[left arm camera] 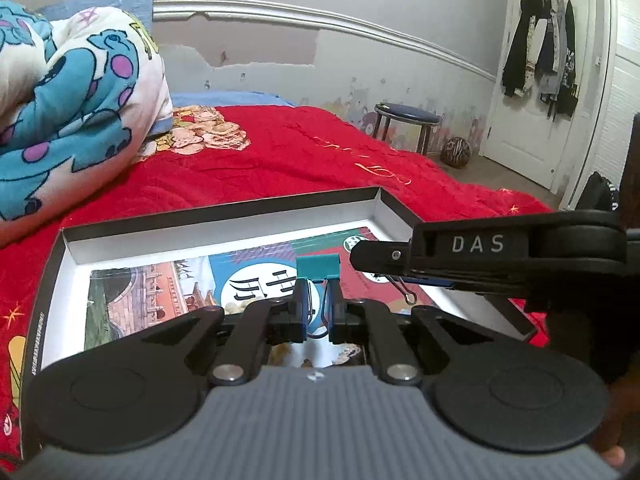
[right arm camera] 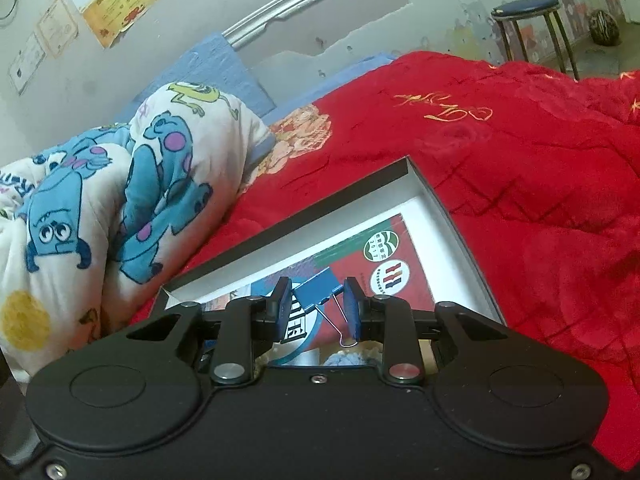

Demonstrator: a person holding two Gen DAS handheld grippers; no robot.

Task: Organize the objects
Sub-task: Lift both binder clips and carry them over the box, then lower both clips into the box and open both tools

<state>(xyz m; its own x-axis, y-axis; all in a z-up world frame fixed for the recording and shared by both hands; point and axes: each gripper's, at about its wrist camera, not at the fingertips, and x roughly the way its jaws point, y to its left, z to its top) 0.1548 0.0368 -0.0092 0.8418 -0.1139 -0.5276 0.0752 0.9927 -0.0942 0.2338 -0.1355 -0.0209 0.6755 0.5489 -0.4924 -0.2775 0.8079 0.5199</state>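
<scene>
- Two grippers are held over a bed spread with a red blanket (left arm camera: pixel 280 168); beyond the jaws a grey wall, a stool (left arm camera: pixel 406 120) and a door hung with clothes (left arm camera: pixel 540 52) are seen.
- Left of the jaws, a cartoon-print quilt (right arm camera: pixel 100 208) is bunched.
- Under the jaws, a shallow box (left arm camera: pixel 224 216) lined with a printed book (right arm camera: pixel 400 240) is laid.
- A teal binder clip (left arm camera: pixel 318 266) is pinched by its handles in the left gripper (left arm camera: pixel 317 312).
- A blue binder clip (right arm camera: pixel 318 290) is gripped across its body by the right gripper (right arm camera: pixel 318 312).
</scene>
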